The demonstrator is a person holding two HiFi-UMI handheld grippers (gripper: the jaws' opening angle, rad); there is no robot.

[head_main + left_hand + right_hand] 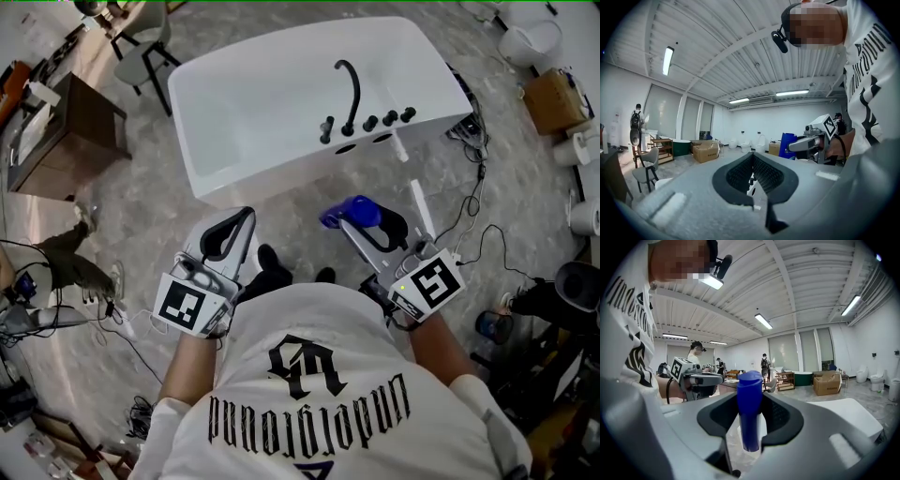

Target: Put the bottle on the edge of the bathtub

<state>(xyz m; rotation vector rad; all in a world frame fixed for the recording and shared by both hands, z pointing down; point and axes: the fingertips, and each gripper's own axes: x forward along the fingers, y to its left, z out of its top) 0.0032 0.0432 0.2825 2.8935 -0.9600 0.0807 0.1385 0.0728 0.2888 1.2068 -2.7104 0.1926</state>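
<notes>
My right gripper (364, 223) is shut on a blue bottle (349, 212), which I hold in the air a short way in front of the white bathtub (216, 112). In the right gripper view the bottle (749, 380) stands upright between the pads, its cap above the jaws of the right gripper (751, 399). A black faucet (352, 92) and knobs sit on the tub's near edge. My left gripper (244, 219) hangs at the left, level with the right one, its jaws shut with nothing in them. The left gripper view shows the left gripper (752, 157) closed and the bottle (786, 145) off to the right.
A chair (141, 52) and a dark wooden table (80, 122) stand at the far left. Cables (473, 216) and a white pipe (419, 202) lie on the floor right of the tub. A cardboard box (553, 98) and white fixtures (530, 42) are at the right.
</notes>
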